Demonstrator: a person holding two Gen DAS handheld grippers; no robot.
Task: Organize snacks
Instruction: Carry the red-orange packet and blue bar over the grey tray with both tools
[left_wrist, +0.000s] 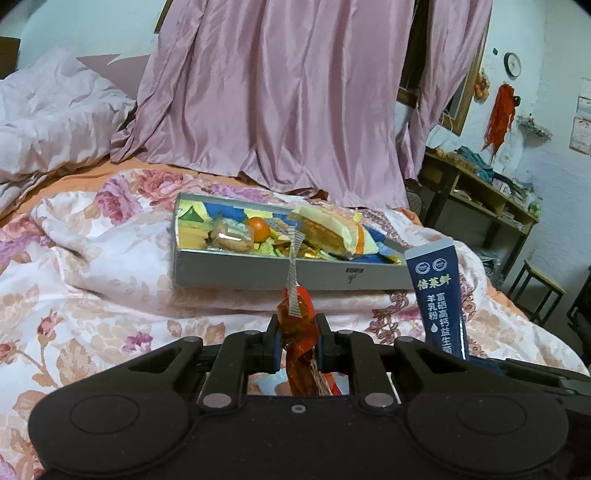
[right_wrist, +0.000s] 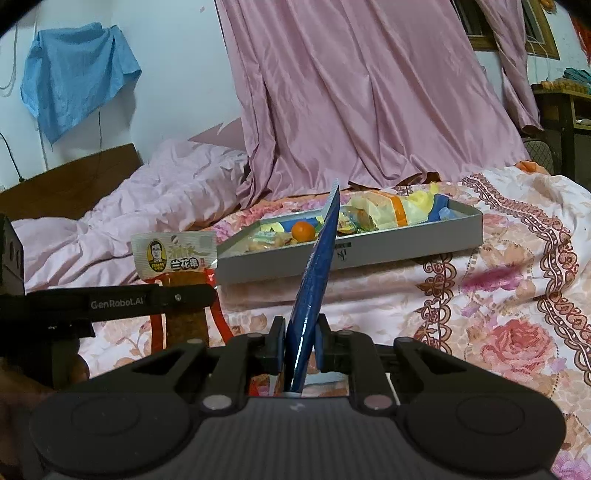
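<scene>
A grey shallow box (left_wrist: 258, 271) (right_wrist: 406, 242) lies on the floral bedspread holding several snacks, among them an orange fruit (left_wrist: 258, 229) (right_wrist: 303, 230) and a yellow-wrapped cake (left_wrist: 325, 225) (right_wrist: 388, 210). My left gripper (left_wrist: 297, 345) is shut on an orange-red snack packet (left_wrist: 299, 325) seen edge-on; in the right wrist view the same snack packet (right_wrist: 173, 254) shows its printed face above the left gripper (right_wrist: 184, 295). My right gripper (right_wrist: 301, 345) is shut on a dark blue stick sachet (right_wrist: 314, 280) pointing up toward the box. That sachet (left_wrist: 439, 295) stands at right in the left wrist view.
Floral bedspread (left_wrist: 92, 258) (right_wrist: 498, 295) covers the bed under both grippers. A pink curtain (left_wrist: 277, 92) hangs behind the box, with a pink pillow (right_wrist: 166, 177) at left. A wooden shelf unit (left_wrist: 480, 199) and stool (left_wrist: 539, 291) stand to the right of the bed.
</scene>
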